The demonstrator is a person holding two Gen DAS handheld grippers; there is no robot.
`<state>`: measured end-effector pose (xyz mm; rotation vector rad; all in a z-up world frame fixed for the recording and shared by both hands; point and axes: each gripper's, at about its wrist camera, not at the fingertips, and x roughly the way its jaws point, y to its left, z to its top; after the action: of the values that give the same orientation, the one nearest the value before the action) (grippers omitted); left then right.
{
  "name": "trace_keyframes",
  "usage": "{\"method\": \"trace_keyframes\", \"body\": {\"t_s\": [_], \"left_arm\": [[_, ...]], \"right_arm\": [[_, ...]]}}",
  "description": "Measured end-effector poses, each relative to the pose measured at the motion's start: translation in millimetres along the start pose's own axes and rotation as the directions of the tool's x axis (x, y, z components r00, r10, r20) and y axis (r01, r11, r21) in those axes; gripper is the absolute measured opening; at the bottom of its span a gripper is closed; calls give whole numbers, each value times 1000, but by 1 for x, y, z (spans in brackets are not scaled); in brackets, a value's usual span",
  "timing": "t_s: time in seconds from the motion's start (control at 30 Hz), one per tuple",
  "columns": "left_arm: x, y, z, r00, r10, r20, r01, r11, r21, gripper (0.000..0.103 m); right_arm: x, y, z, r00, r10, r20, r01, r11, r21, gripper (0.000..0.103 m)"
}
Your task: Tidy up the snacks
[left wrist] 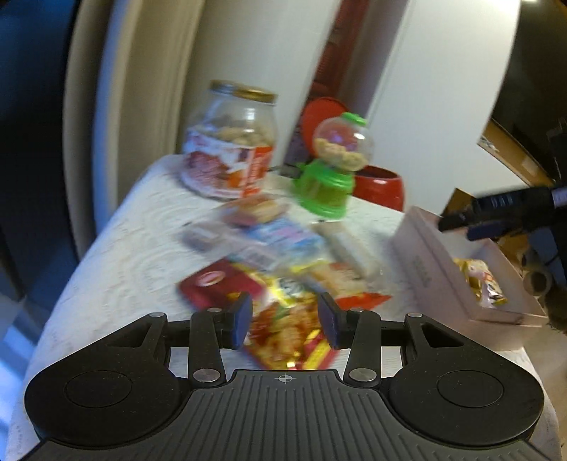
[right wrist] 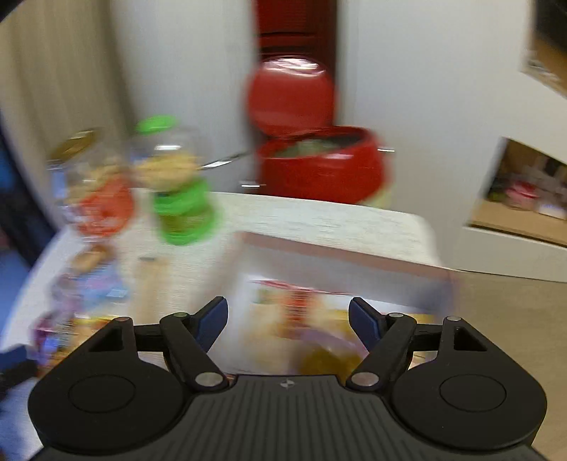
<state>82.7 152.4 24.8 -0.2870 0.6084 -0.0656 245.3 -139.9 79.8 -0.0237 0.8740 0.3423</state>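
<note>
Left wrist view: left gripper (left wrist: 285,324), jaws apart, hovers over loose snack packets (left wrist: 283,319) beside the box (left wrist: 425,262); right gripper (right wrist: 287,324) gapes empty; centre one packet before closing.

White walls (right wrist: 184,53), dark red doorway (right wrist: 294,28)

I am finding no lettering that reads clearly. Ahead of my left jaws, the glass jar's label (left wrist: 226,170) is smearing into red and white, and the grey print on the white box's wall (left wrist: 423,271) is staying illegible.
</note>
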Motion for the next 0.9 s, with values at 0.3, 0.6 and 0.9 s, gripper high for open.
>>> {"method": "trace_keyframes", "body": {"t_s": [0.3,0.6,0.9], "left_arm": [[-7,33,-3,1000,-14,11,15,997,-81,46],[-10,42,-17,1000,-5,-17,4,995,-103,46],[-12,43,-16,1000,-1,-14,-1,994,-112,45]], "right_arm": [[72,127,-5,961,-275,25,275,948,-160,84],[61,140,-19,942,-306,133,327,929,-174,68],[58,161,-12,986,-161,45,166,966,-197,65]]}}
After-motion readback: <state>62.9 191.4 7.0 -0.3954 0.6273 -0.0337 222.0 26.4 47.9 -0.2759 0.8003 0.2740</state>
